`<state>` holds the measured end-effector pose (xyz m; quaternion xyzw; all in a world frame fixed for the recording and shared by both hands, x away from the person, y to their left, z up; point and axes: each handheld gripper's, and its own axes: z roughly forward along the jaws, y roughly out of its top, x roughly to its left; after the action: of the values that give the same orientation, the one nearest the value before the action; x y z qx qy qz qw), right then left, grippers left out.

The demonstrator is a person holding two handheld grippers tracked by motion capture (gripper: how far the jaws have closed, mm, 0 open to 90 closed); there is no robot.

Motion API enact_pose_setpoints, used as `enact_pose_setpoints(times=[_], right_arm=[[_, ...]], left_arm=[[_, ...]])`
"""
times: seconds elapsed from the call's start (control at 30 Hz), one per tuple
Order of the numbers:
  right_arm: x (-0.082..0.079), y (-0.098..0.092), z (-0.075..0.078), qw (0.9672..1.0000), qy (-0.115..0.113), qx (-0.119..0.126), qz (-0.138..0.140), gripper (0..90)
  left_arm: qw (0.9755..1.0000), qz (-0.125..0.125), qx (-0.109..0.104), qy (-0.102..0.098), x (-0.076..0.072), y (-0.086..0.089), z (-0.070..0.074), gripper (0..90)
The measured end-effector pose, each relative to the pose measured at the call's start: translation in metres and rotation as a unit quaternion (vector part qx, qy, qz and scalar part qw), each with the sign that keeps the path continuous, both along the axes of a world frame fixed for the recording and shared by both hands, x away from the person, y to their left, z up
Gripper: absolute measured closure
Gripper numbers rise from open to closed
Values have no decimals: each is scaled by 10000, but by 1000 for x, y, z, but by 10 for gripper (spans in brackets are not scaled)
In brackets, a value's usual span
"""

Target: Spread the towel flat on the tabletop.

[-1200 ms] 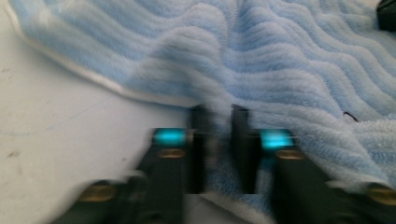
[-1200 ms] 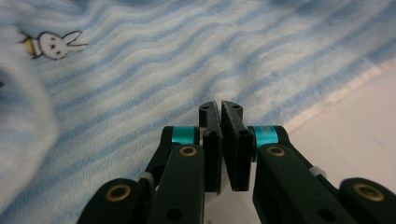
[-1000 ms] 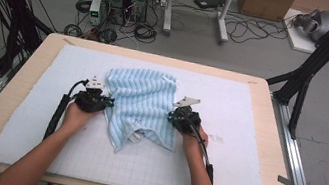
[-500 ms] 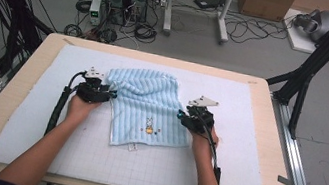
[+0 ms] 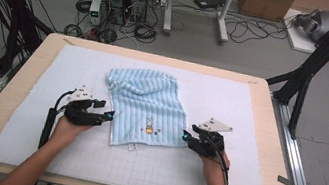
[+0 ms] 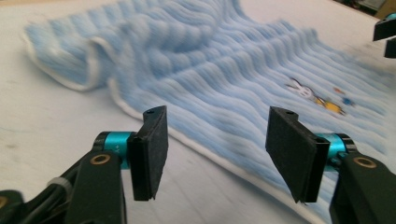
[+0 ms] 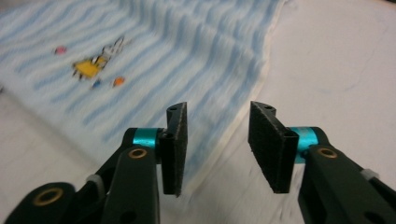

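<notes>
**Towel half spread, far edge still bunched — where this could slip**

The blue striped towel [image 5: 146, 109] lies on the white mat [image 5: 246, 136] in the middle of the bench [image 5: 16, 88], its near part flat with the little embroidered figure [image 5: 148, 129] showing, its far edge rumpled and rolled over on itself. That roll is my worry: if I go on to fold or smooth from here, the bunched end will stay thick and the fold will come out crooked

My left gripper [image 5: 107, 115] sits just beside the towel's left border, my right gripper [image 5: 187, 137] just beside the near right corner. Both have just been opening and now stand apart with nothing between the fingers [image 6: 152, 149]; in the right gripper view the pair [image 7: 175, 144] hangs over the white hem [image 7: 243, 116] without gripping it

If I close now I judge I may pinch only the hem's top layer, or catch mat with it, and the cloth would drag rather than lift. Pulling with one hand ahead of the other would skew the whole towel. The soft pile may also slide out of a shallow bite
</notes>
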<state>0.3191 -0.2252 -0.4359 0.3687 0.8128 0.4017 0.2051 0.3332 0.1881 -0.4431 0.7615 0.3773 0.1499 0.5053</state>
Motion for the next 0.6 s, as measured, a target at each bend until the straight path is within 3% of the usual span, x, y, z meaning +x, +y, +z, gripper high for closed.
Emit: enact_pose_setpoints(times=[0.13,0.2,0.33,0.4,0.43,0.5,0.6], right_arm=[[-12,-3,-6,9997,201,130,36,605],[-16,-1,-10,9995,293,78,90,609],[-21,2,-14,9991,394,52,169,732],[-24,4,-14,9990,412,52,166,790],[-24,5,-14,9989,440,40,173,800],[-26,4,-14,9986,491,53,207,811],[-29,3,-14,9975,616,143,319,812]], left_arm=[[9998,-157,60,136,-13,-11,-3,422],[9994,-261,160,187,-18,-18,-5,452],[9971,-396,594,270,-24,-31,-7,503],[9937,-513,960,264,-25,-38,-8,608],[9925,-465,1121,157,-26,-41,-7,635],[9925,-473,1118,129,-28,-41,-7,792],[9932,-526,1011,253,-32,-36,-7,859]])
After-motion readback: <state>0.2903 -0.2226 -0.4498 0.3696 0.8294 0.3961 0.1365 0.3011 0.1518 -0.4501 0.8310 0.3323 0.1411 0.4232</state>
